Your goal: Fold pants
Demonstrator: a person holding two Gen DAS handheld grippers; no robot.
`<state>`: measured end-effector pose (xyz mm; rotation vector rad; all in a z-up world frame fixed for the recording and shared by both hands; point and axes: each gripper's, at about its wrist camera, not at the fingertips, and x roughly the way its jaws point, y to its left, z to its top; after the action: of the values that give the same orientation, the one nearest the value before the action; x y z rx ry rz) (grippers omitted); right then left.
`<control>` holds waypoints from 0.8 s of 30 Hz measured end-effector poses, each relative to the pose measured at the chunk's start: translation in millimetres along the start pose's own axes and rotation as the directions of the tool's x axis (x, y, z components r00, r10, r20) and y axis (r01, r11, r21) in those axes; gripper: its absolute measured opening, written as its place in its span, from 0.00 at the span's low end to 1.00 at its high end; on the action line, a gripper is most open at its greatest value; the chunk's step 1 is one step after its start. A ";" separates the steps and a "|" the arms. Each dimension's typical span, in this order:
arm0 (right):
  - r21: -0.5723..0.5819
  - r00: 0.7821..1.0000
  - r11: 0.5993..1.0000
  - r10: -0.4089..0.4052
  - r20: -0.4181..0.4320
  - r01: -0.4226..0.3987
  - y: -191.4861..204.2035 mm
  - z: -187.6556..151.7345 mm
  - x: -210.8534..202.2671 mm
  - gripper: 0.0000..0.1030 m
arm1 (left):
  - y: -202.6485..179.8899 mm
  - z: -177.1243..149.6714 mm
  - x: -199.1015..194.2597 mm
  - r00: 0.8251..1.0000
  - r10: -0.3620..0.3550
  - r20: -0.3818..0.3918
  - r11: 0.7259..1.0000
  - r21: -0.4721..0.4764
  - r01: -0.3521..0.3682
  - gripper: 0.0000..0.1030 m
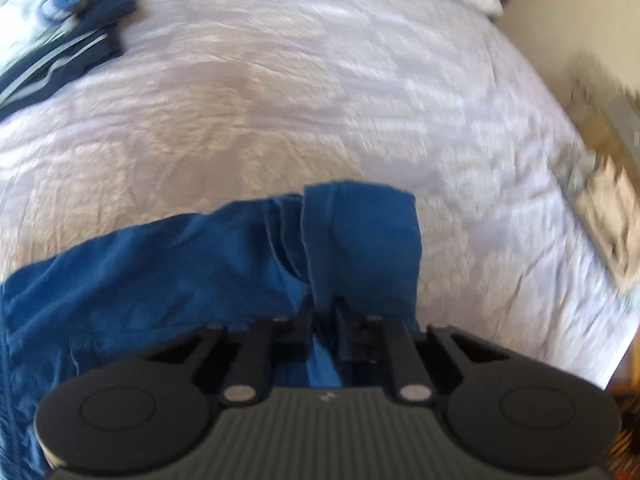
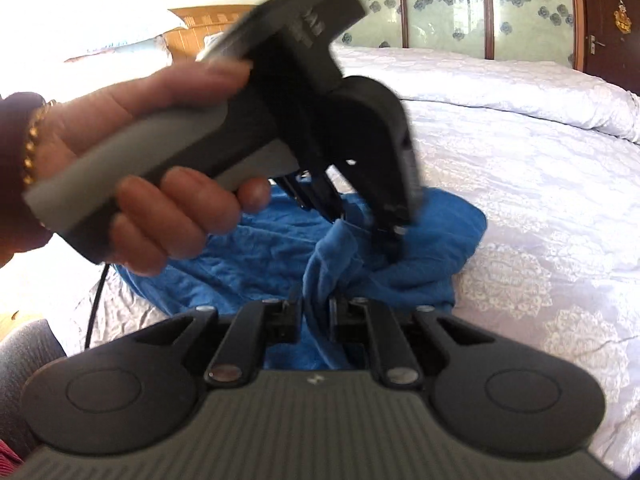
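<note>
Pants [image 1: 168, 272] pinched by both tools, left hand [image 2: 132, 184] visible only from right wrist.

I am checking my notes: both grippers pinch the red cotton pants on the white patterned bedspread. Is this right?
Not quite: the cotton pants are blue, as both wrist views show. The left gripper and the right gripper do pinch them on the white patterned bedspread.

Ahead of our left gripper we see a pale patterned bedspread [image 1: 320, 80], and far off to its upper left a dark folded garment with pale stripes [image 1: 68, 48]. Beyond our right gripper we see a wardrobe with flowered glass panels [image 2: 448, 0], a dark wooden door [image 2: 612, 16] and a wooden headboard [image 2: 196, 28].
</note>
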<state>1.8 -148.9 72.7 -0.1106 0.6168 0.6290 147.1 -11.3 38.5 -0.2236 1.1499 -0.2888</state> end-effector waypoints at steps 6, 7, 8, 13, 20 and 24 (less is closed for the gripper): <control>0.017 0.999 1.000 0.024 0.024 -0.024 1.6 -1.4 3.4 0.16 | 19.4 -20.9 -40.0 0.980 0.053 0.190 0.998 -0.041 -0.046 0.08; 0.012 0.999 0.999 0.040 0.019 -0.040 5.1 -1.4 6.8 0.16 | 23.4 -24.0 -39.5 0.978 0.074 0.195 0.996 -0.055 -0.064 0.08; 0.003 0.999 0.999 0.054 0.006 -0.054 9.1 -1.9 11.2 0.16 | 27.4 -26.1 -35.6 0.976 0.100 0.194 0.994 -0.064 -0.090 0.08; -0.030 0.987 0.996 0.082 -0.135 -0.087 18.8 -17.0 32.1 0.35 | 35.0 -33.6 -13.4 0.976 0.169 0.141 0.985 -0.055 -0.162 0.25; 0.144 0.994 0.984 0.101 0.047 -0.107 -25.3 -8.7 -19.5 0.36 | 53.3 -15.8 -56.3 0.961 0.075 0.265 0.983 -0.182 -0.026 0.37; 0.325 0.998 0.945 0.022 0.061 -0.040 -65.5 -14.6 -26.1 0.31 | 38.9 3.2 -52.4 0.963 -0.066 0.261 0.988 -0.119 0.100 0.37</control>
<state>15.8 -219.4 70.1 0.2269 0.6613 0.5506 134.5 43.1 72.5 -0.4145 0.9047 -0.2506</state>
